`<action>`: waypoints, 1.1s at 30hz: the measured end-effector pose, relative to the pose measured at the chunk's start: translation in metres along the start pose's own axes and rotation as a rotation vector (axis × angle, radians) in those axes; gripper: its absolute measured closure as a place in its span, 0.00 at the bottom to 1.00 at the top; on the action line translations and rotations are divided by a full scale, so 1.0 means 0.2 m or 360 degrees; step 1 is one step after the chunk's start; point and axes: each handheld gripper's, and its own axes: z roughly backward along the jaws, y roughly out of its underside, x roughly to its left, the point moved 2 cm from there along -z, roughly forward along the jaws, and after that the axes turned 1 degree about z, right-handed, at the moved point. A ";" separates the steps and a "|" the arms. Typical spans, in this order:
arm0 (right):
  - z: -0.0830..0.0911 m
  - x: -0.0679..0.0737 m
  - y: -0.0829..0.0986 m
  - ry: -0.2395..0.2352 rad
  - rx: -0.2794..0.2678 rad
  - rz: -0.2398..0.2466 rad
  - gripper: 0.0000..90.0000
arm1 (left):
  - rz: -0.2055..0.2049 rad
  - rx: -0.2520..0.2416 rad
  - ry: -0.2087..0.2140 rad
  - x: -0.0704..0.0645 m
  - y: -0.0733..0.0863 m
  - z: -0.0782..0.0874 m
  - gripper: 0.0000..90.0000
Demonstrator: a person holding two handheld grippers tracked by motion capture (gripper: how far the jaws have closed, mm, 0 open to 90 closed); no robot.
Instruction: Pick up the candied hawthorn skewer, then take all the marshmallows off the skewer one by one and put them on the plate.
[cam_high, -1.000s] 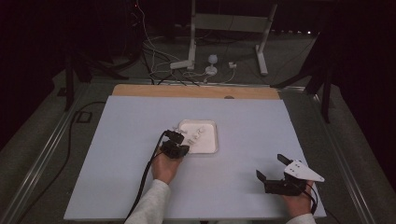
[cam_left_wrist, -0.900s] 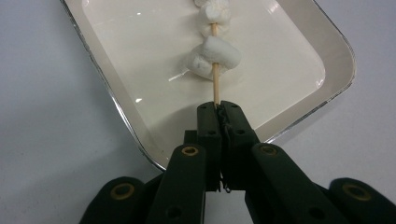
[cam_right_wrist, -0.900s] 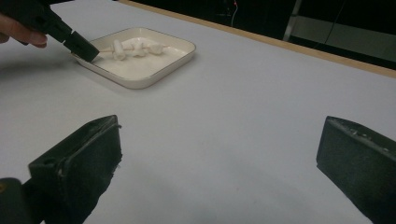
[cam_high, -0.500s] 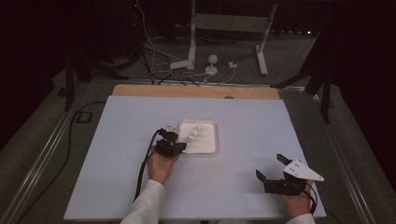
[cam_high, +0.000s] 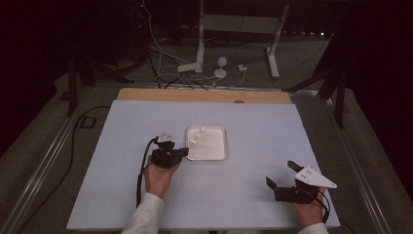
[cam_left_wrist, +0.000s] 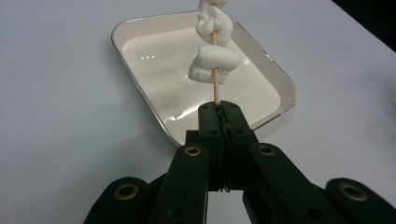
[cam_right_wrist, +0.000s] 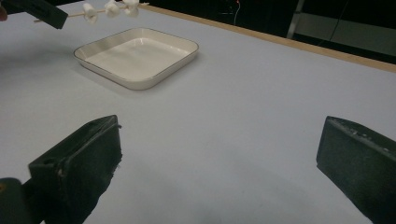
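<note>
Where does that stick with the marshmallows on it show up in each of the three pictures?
High view: the skewer is near the middle, reaching from the left gripper over the tray's left edge.
Left gripper view: top centre, rising from the shut jaws, with the tray behind it.
Right gripper view: top left corner, above the tray's far side.
Shared landmark: the white square tray.

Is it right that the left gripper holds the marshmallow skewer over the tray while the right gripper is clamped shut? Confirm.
No. The right gripper stands open, as the right gripper view shows. The left gripper does hold the marshmallow skewer over the tray.
</note>
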 end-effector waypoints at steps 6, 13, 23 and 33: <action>-0.01 0.00 -0.01 -0.0014 -0.0028 -0.0040 0.00 | -0.0031 -0.0044 0.0049 -0.01 0.02 0.04 1.00; -0.05 0.04 -0.08 -0.0106 -0.0033 -0.0084 0.00 | -0.0065 -0.0095 0.0087 -0.04 0.04 0.09 1.00; -0.21 0.10 -0.36 -0.0281 -0.0069 -0.0133 0.00 | -0.0079 -0.0168 0.0161 -0.04 0.04 0.13 1.00; -0.44 0.16 -0.55 -0.0465 0.0003 -0.0239 0.07 | -0.0147 -0.0200 0.0203 -0.08 0.04 0.13 1.00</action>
